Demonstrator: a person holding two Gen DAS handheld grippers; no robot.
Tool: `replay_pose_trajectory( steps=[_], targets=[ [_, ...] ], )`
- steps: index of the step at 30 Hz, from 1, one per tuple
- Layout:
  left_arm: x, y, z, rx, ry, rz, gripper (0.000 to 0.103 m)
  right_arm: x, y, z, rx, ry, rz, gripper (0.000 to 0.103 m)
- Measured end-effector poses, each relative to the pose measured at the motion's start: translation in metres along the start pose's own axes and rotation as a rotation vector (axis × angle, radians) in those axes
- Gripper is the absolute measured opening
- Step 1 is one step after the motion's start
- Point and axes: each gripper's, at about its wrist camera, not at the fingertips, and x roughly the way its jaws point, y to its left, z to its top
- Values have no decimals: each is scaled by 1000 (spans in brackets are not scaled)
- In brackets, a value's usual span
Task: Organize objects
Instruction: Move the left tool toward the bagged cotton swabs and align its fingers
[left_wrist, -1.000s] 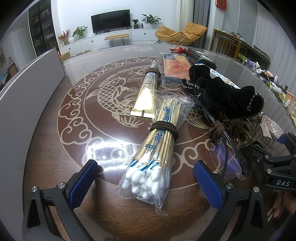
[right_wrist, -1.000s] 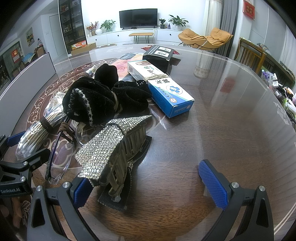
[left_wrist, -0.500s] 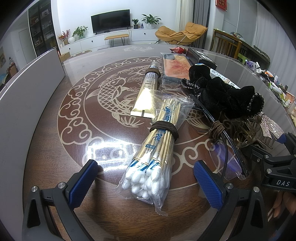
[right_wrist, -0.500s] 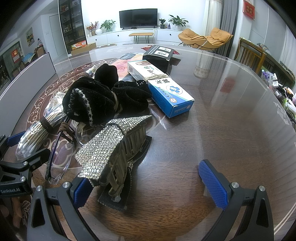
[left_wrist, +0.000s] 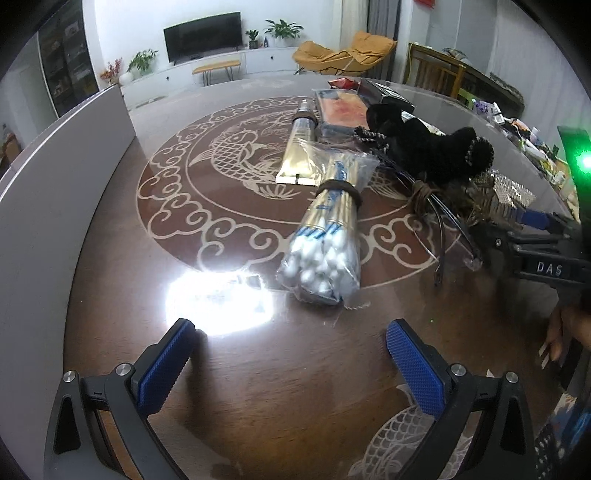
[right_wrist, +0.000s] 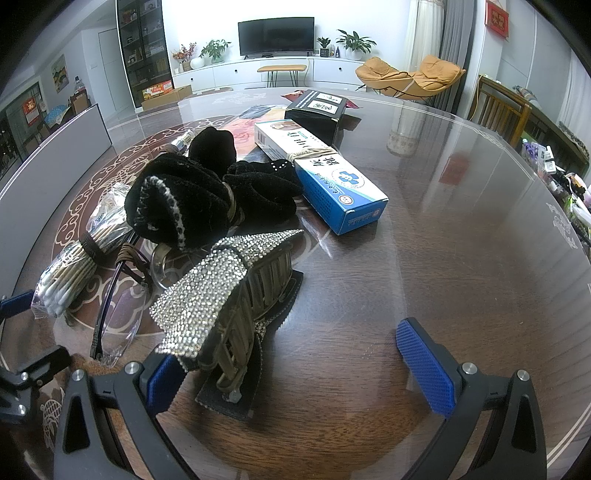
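A clear bag of cotton swabs (left_wrist: 327, 243) bound with a brown band lies on the glass-topped table, a short way ahead of my open, empty left gripper (left_wrist: 291, 363). A gold tube (left_wrist: 300, 155) lies behind the bag. Black velvet hair ties (right_wrist: 192, 195), clear glasses (right_wrist: 118, 310) and a rhinestone hair claw (right_wrist: 221, 291) sit in a pile. My open right gripper (right_wrist: 295, 369) is at the claw, its left finger beside it. A blue and white box (right_wrist: 325, 177) lies behind the pile.
A black box (right_wrist: 317, 110) and a flat orange packet (left_wrist: 343, 109) lie further back on the table (right_wrist: 461, 258). A grey panel (left_wrist: 55, 177) runs along the table's left side. Small clutter lines the far right edge (right_wrist: 561, 177). Glare spot on the glass (left_wrist: 218, 299).
My left gripper has pulled back and tilted, so the swab bag now lies ahead of the fingers instead of between them. The right gripper has not moved.
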Motion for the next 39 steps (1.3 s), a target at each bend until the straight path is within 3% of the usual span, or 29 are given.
replay_pose_trajectory(
  steps=[4,7,9,11,12,16,18,20,22,23,25,28,32,39],
  targets=[
    [-5,-9,26,21,-48,-29,103,0,0,0,0,0,0,103],
    [5,-28,50,110,-47,-13,87,0,0,0,0,0,0,103],
    [20,-36,61,135,-27,-12,59,0,0,0,0,0,0,103],
    [33,-34,65,107,6,-19,38,0,0,0,0,0,0,103],
    [32,-30,65,75,-14,-36,32,0,0,0,0,0,0,103],
    [26,-7,48,-86,-31,35,29,-1,0,-1,0,0,0,103],
    [20,5,35,-156,-55,70,30,-2,0,-1,0,0,0,103],
    [17,15,27,-186,-89,47,34,-2,0,-1,0,1,0,103],
    [18,15,27,-162,-97,3,44,-3,-1,-2,-1,2,0,103],
    [19,12,28,-139,-90,-6,56,-3,-1,-2,1,2,-1,103],
    [26,5,30,-88,-59,44,75,-4,-2,-3,3,0,-3,103],
    [29,-1,29,-65,-62,70,81,-4,-2,-3,2,0,-3,103],
    [33,0,35,-85,-62,87,103,-4,-2,-3,2,0,-3,103],
    [34,0,38,-83,-54,74,103,-4,-2,-3,2,0,-3,103]
  ],
)
